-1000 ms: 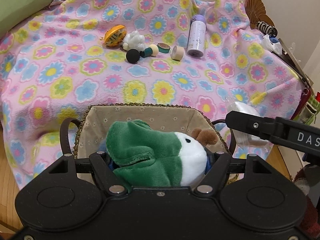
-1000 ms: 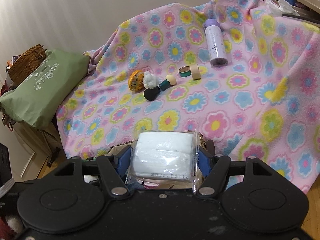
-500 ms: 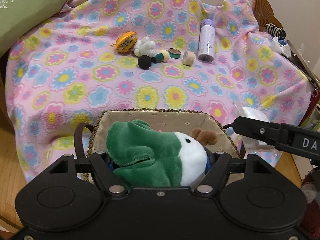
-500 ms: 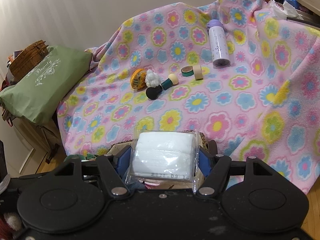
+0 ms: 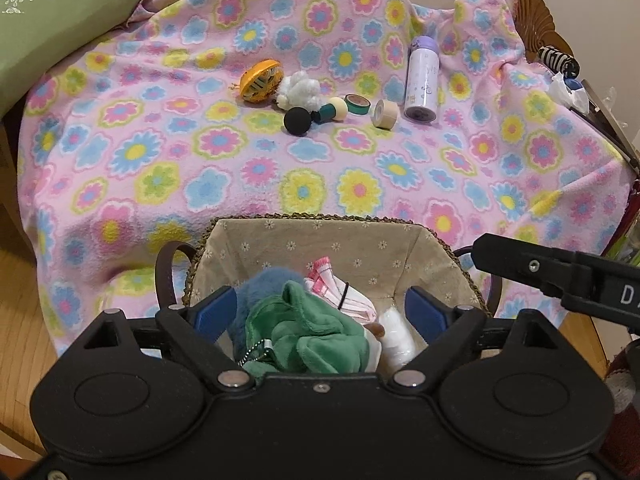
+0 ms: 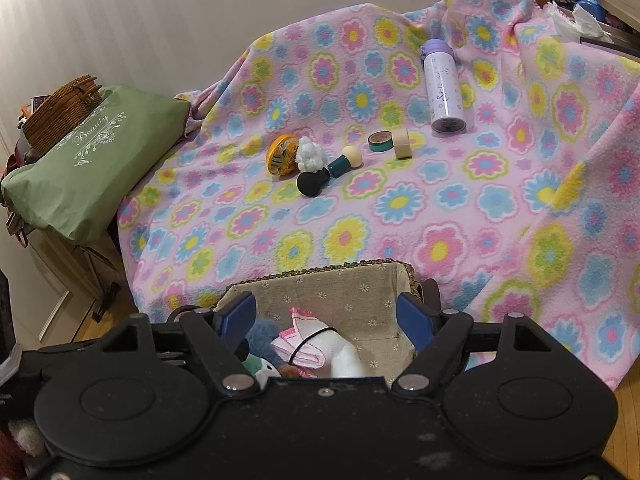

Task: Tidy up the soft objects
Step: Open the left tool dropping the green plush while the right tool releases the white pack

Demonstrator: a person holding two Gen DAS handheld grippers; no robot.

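Note:
A woven basket (image 5: 312, 240) with a flowered cloth lining stands against the blanket's front edge. My left gripper (image 5: 320, 312) hangs over it with its jaws opening, and the blue pads touch nothing. Below them the green and white plush toy (image 5: 308, 336) lies in the basket beside a blue fuzzy item (image 5: 260, 292), a pink striped cloth (image 5: 340, 300) and a white wrapped pack (image 5: 396, 338). My right gripper (image 6: 328, 318) is over the same basket (image 6: 320, 292), its jaws also opening with nothing pressed between them. The white pack (image 6: 348, 360) rests under it.
On the pink floral blanket (image 5: 360, 168) lie an orange toy (image 5: 260, 80), a white cotton puff (image 5: 300, 90), a black-tipped teal brush (image 5: 316, 114), two tape rolls (image 5: 372, 108) and a purple bottle (image 5: 422, 80). A green bag (image 6: 92, 160) and a wicker basket (image 6: 60, 112) sit at left.
Both grippers have opened. The green plush toy dropped from the left gripper into the basket, and the white pack dropped from the right gripper into it.

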